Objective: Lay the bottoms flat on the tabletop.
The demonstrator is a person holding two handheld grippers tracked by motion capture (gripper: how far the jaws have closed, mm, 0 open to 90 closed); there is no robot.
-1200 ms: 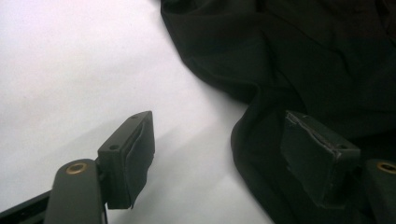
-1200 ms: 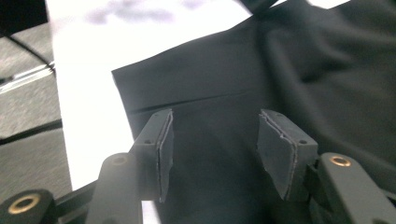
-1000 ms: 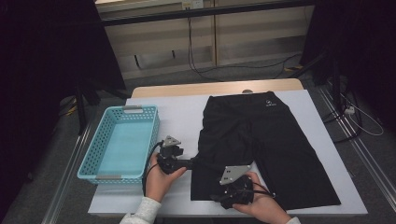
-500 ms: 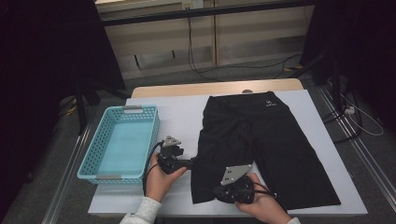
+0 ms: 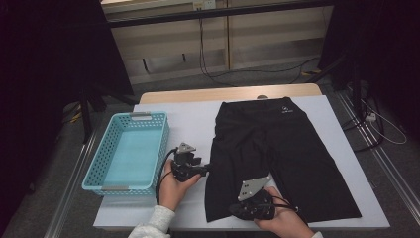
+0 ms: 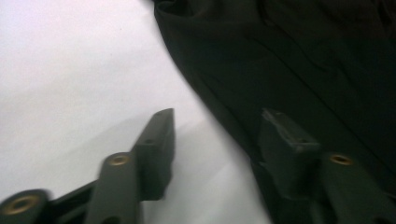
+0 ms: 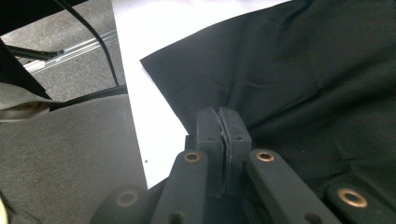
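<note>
Black shorts (image 5: 282, 148) lie flat on the white table cover (image 5: 183, 119), waistband at the far side. My left gripper (image 5: 205, 168) lies at the left edge of the left leg. Its jaws have just been closing and straddle that edge (image 6: 219, 140): one finger (image 6: 156, 140) over bare white cover, the other (image 6: 285, 140) over the black cloth (image 6: 289, 56), with a gap still between them. My right gripper (image 5: 235, 210) is at the near hem, shut (image 7: 220, 126) on a thin fold of the shorts (image 7: 303, 70).
A turquoise plastic basket (image 5: 126, 188) stands on the table's left side, close to my left hand. The table's near edge runs just below the hem, with grey floor (image 7: 60, 154) beyond it. Cables trail from both grippers.
</note>
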